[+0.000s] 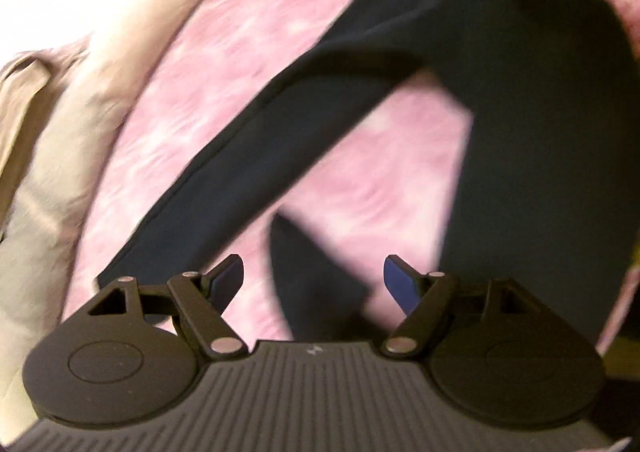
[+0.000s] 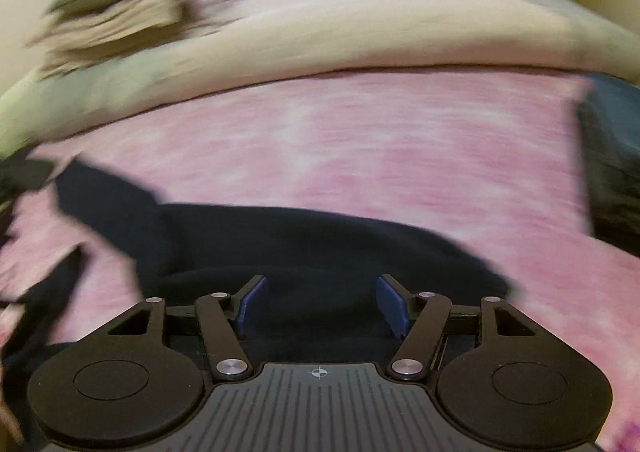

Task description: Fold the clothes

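Observation:
A pair of dark navy trousers (image 1: pixel 500 100) lies spread on a pink patterned bedspread (image 1: pixel 248 64), the two legs splayed apart in the left wrist view. My left gripper (image 1: pixel 314 282) hangs above the gap between the legs, open, with nothing between its blue pads. In the right wrist view the trousers (image 2: pixel 320 244) lie in a dark band across the bedspread (image 2: pixel 360 156). My right gripper (image 2: pixel 320 304) is open over the dark cloth, which the pads do not pinch. Both views are blurred.
A beige quilt (image 2: pixel 360 28) lies bunched along the far side of the bed, with a stack of folded clothes (image 2: pixel 120 12) on it at the left. A dark blue-black object (image 2: pixel 612 156) sits at the bed's right edge. Beige cloth (image 1: pixel 44 140) fills the left.

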